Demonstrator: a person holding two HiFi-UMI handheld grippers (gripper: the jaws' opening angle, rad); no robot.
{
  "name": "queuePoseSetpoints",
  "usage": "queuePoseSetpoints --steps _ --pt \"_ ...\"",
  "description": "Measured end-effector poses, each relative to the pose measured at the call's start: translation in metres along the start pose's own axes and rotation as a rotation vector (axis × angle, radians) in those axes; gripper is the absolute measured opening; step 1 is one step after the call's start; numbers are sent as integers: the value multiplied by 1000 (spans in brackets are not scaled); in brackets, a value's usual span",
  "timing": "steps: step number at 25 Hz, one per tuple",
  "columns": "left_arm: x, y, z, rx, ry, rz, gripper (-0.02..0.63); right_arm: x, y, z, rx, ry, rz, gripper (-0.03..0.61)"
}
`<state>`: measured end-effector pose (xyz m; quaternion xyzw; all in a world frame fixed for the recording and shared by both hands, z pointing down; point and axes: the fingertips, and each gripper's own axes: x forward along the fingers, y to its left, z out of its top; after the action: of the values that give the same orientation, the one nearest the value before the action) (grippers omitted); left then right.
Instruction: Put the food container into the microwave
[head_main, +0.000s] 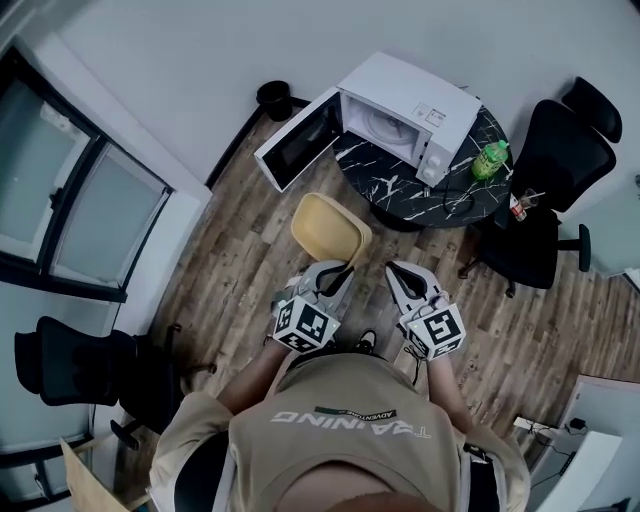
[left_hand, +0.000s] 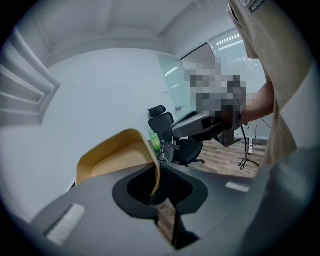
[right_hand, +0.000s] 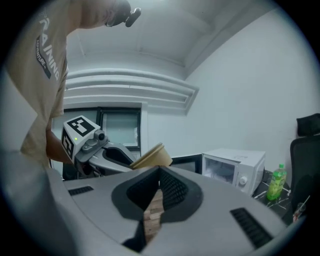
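Observation:
The yellow food container (head_main: 329, 229) tilts in the air in front of me, over the wood floor. My left gripper (head_main: 340, 276) is shut on its near rim. In the left gripper view the thin rim of the container (left_hand: 114, 156) sits pinched between the jaws of the left gripper (left_hand: 154, 192). My right gripper (head_main: 398, 273) hangs beside it, shut, with nothing in it (right_hand: 159, 180). The white microwave (head_main: 408, 113) stands on a round black marble table (head_main: 455, 203), and its door (head_main: 296, 141) swings wide open to the left. The microwave (right_hand: 233, 170) also appears in the right gripper view, beyond the container (right_hand: 153, 157).
A green bottle (head_main: 490, 159) stands on the table right of the microwave. A black office chair (head_main: 548, 200) is at the table's right, another (head_main: 78, 366) by the window at left. A black bin (head_main: 273, 97) sits against the far wall.

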<state>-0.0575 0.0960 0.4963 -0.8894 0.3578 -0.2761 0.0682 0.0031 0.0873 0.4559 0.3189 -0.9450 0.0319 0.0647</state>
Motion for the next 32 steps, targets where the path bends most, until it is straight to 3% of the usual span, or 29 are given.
queuePoseSetpoints --steps 7,18,23,26,29,32 --pt "24 1 4 31 10 -4 34 2 -32 -13 45 4 -42 11" --pt "53 19 10 1 51 29 34 5 -65 -16 27 15 -29 11" --pt "66 16 9 -37 67 3 34 16 -80 -28 67 40 -9 11" --pt "69 15 0 -66 68 -16 34 25 -82 -32 27 71 -6 11" --pt "74 22 -13 -84 65 -54 34 36 -85 -38 -39 93 -39 11" --pt "77 34 -15 -46 37 -97 34 45 -84 -43 -22 114 -90 11"
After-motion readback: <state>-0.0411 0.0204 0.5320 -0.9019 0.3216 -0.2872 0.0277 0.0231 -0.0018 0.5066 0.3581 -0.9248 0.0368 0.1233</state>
